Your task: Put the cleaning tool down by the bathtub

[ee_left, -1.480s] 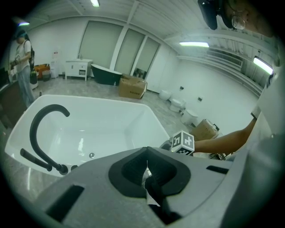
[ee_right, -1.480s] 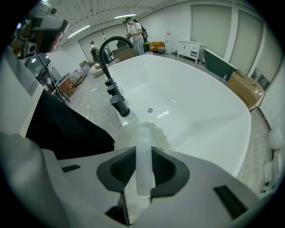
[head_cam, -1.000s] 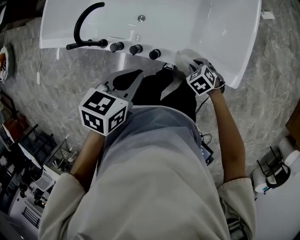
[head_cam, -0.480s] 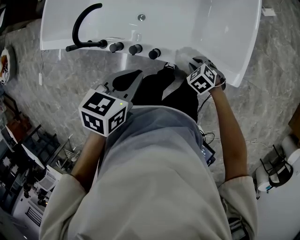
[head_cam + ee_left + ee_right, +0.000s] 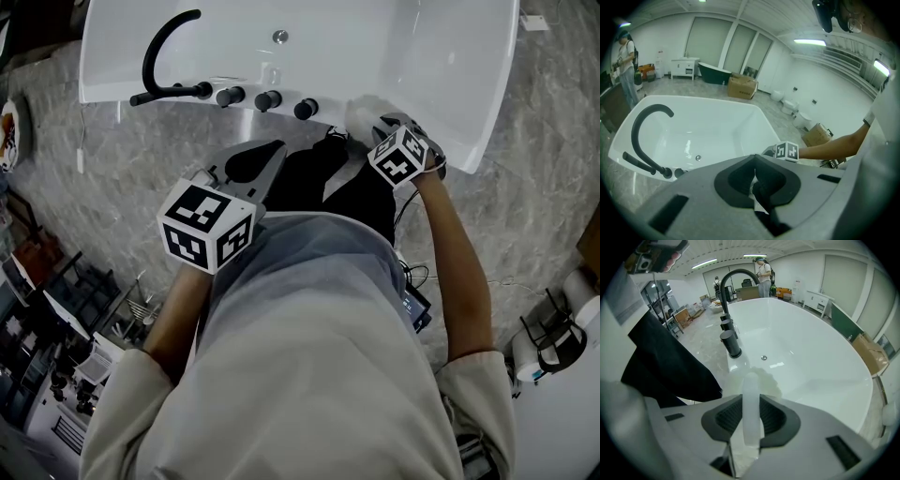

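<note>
right gripper view: my right hand-held gripper pinches the cleaning tool above the bathtub rim; left hand-held gripper is pressed together. setting down remains.

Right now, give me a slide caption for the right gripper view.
Right tongs grip the white tool at the tub rim, black faucet beyond.

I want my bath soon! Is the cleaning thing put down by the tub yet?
Not yet. Done: the cleaning tool is at the bathtub, its fluffy end over the rim near the taps. In hand: the right hand-held gripper is clamped on the tool's pale handle. Left: lower it beside the bathtub and let go.
</note>
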Available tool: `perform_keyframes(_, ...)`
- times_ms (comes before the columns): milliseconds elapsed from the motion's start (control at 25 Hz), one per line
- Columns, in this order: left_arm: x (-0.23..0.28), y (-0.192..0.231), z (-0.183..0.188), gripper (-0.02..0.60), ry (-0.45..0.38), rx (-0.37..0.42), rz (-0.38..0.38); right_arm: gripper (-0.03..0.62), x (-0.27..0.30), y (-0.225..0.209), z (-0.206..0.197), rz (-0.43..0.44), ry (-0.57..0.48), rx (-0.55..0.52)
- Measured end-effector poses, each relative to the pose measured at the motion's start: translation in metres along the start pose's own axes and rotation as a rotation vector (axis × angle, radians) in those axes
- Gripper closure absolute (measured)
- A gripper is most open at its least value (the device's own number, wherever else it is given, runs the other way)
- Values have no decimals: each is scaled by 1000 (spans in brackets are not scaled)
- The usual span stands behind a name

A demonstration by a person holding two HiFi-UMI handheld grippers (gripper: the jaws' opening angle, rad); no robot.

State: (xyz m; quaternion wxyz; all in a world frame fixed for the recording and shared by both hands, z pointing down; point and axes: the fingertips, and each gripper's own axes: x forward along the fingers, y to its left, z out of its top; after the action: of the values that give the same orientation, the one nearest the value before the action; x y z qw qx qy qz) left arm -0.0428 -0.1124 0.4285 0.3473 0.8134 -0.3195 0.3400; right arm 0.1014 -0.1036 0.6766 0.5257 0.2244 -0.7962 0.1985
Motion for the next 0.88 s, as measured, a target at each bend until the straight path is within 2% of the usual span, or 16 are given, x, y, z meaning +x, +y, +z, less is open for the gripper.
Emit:
perform_keyframes(360, 2, 0, 5, 577, -14, 4, -3, 451, -2, -2, -5, -1, 8, 100)
perform_keyframes(880, 3, -1, 10, 577, -25, 28, -27, 451, -14, -6, -4, -42, -11, 220)
